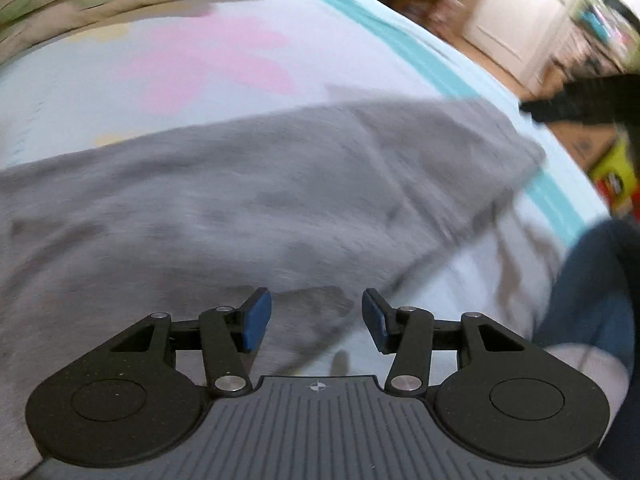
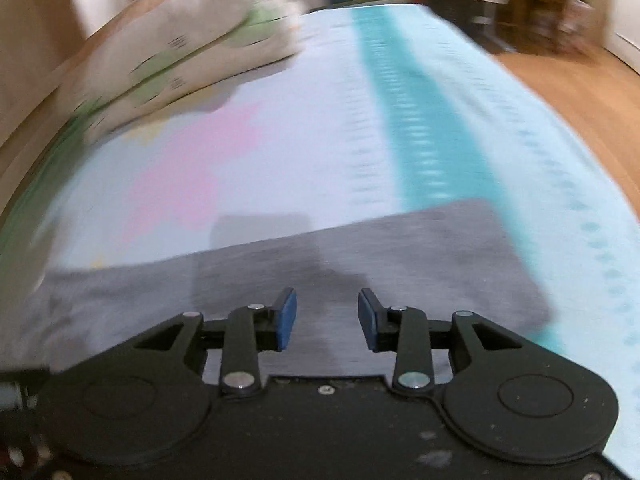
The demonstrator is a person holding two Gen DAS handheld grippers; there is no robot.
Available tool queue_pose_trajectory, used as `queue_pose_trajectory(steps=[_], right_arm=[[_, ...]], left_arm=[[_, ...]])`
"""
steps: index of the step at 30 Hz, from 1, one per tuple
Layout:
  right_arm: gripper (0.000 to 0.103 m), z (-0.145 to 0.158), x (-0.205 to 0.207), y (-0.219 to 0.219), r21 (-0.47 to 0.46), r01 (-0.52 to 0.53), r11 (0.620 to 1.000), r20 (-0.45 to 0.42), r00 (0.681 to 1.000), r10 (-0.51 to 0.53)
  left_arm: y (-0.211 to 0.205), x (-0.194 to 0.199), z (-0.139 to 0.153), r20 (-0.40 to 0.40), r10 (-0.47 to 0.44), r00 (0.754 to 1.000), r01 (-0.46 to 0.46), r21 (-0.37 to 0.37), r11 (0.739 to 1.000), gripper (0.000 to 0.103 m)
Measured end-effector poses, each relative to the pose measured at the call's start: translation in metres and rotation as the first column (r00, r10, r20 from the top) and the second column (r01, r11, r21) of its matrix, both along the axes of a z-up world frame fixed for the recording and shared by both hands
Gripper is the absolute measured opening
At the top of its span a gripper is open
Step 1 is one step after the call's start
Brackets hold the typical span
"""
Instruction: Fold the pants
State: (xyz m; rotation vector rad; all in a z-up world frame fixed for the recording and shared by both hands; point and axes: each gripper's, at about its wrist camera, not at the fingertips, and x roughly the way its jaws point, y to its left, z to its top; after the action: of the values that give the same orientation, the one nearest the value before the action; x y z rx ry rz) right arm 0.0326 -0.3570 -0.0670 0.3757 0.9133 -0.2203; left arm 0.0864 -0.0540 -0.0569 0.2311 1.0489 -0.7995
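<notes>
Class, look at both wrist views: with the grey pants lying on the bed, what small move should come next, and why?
Probably lower both grippers to the near edge of the grey pants and pinch it. The left gripper and right gripper both stand open with nothing between their pads, hovering above the cloth, which lies flat on the bedsheet.

Grey pants (image 1: 248, 200) spread across a pale blue sheet (image 1: 60, 92), running from nine toward two o'clock. Left gripper (image 1: 317, 320) at six, jaws apart, nothing between them.
</notes>
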Motion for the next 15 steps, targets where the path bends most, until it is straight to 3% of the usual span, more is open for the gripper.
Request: queue_pose_trajectory(steps=[4,7,15], right_arm=[[0.04,-0.007,-0.03,-0.042,0.04,0.115,0.993,-0.028,0.993,-0.114],[0.041,-0.017,-0.043,-0.068,0.078,0.182,0.98,-0.053,0.983,-0.178],[0.042,-0.046,-0.055,-0.114,0.152,0.266,0.952,-0.084,0.963,-0.255]], left_arm=[[-0.017,-0.011,-0.011,0.028,-0.077,0.997,0.075,0.069,0.995,0.054],[-0.022,-0.009,-0.013,0.021,-0.073,0.997,0.071,0.071,0.995,0.059],[-0.03,-0.001,-0.012,0.013,-0.107,0.994,0.105,0.087,0.991,0.059]])
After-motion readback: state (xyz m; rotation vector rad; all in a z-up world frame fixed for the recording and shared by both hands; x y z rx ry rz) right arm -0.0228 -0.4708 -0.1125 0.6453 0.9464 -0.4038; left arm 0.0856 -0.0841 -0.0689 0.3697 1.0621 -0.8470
